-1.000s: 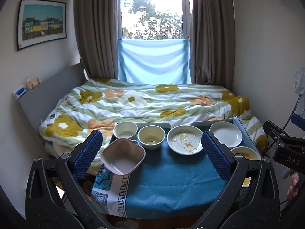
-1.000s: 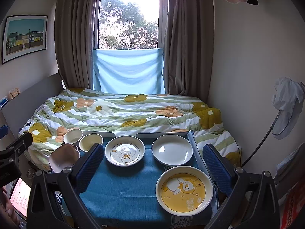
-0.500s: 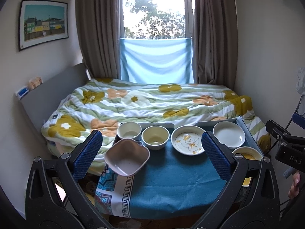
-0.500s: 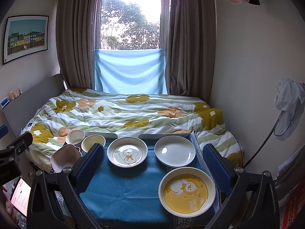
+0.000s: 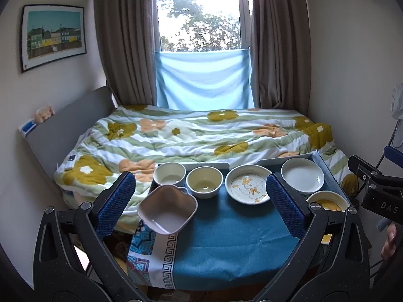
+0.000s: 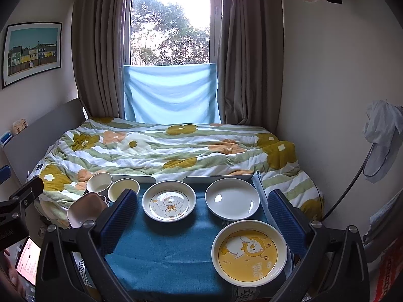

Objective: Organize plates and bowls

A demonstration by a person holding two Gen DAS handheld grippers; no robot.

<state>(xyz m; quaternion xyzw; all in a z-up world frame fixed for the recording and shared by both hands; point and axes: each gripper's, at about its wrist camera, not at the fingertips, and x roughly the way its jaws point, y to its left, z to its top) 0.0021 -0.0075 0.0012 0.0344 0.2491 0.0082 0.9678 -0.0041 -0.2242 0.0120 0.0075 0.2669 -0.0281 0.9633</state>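
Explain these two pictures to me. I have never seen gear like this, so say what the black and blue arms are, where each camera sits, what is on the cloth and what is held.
There is no robot here. A person holds a two-finger gripper in each hand, and each carries a wide-angle camera that looks out along its blue-padded fingers. One picture comes from the left gripper, the other from the right gripper. Both are open and hold nothing.

In front is a blue cloth at the foot of a bed. On it are a square bowl, a white bowl, a cream bowl, a duck plate, a plain white plate and a yellow plate. The square bowl leans over the cloth's left edge.
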